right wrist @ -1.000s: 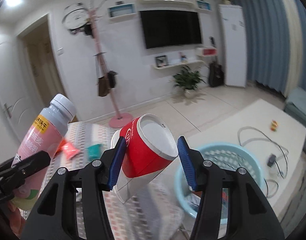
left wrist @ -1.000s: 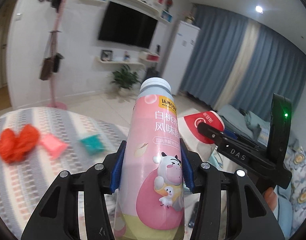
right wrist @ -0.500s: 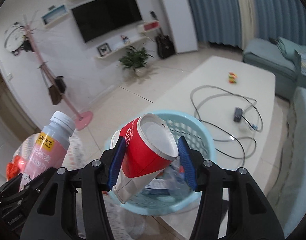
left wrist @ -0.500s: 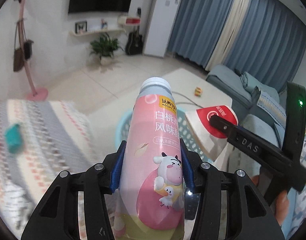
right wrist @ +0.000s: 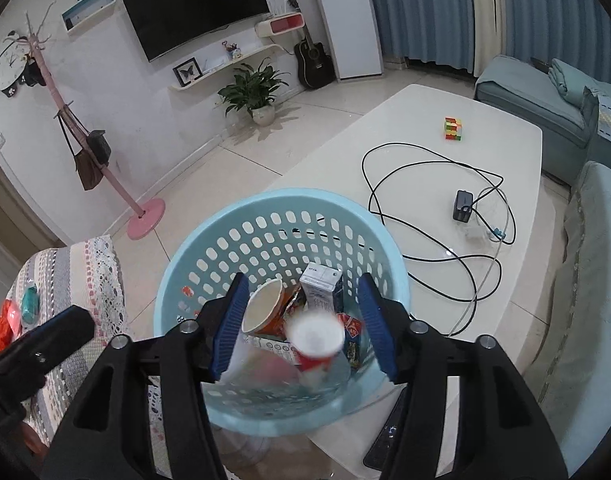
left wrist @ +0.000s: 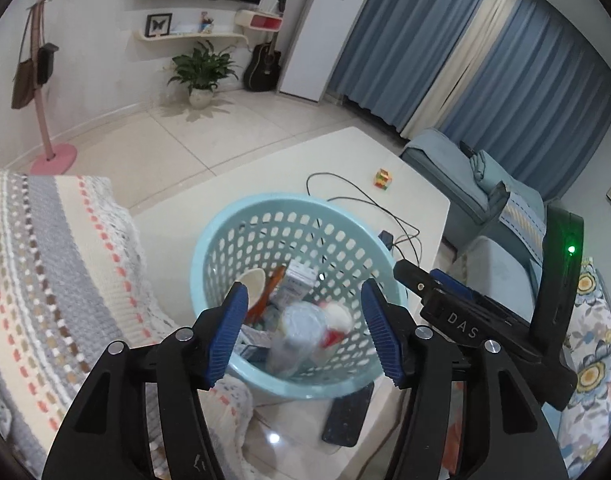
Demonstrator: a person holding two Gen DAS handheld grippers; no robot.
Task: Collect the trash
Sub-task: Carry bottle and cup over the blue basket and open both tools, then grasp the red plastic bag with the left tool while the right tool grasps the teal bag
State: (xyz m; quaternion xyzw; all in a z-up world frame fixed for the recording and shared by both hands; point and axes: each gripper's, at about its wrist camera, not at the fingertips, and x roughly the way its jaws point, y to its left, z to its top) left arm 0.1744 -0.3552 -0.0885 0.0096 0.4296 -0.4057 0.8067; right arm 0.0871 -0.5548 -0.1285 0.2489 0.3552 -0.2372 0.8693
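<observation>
Both grippers hang over the light blue basket (left wrist: 265, 205) (right wrist: 289, 196) with their jaws opening. Nothing is pressed between the pads of my left gripper (left wrist: 304, 300); below it the pink milk bottle (left wrist: 293, 336) shows as a blur inside the basket. My right gripper (right wrist: 303, 292) is just as free, and the red paper cup (right wrist: 315, 344) is a blur under it in the basket. An orange paper cup (right wrist: 265, 308) and a carton (right wrist: 321, 284) lie there too. The right gripper (left wrist: 425, 280) appears at the right of the left wrist view.
The basket stands on a white low table (right wrist: 425, 128) with a black cable (right wrist: 433, 200), a charger (right wrist: 463, 206) and a coloured cube (right wrist: 453, 129). A striped cloth (left wrist: 57, 264) carries red, pink and teal scraps (right wrist: 9, 320). A dark flat device (left wrist: 347, 414) lies beside the basket; a sofa (right wrist: 593, 280) is at right.
Both grippers swung down over the basket, then their jaws spread. The pink bottle left the left gripper and the red cup left the right one; both now drop into the basket.
</observation>
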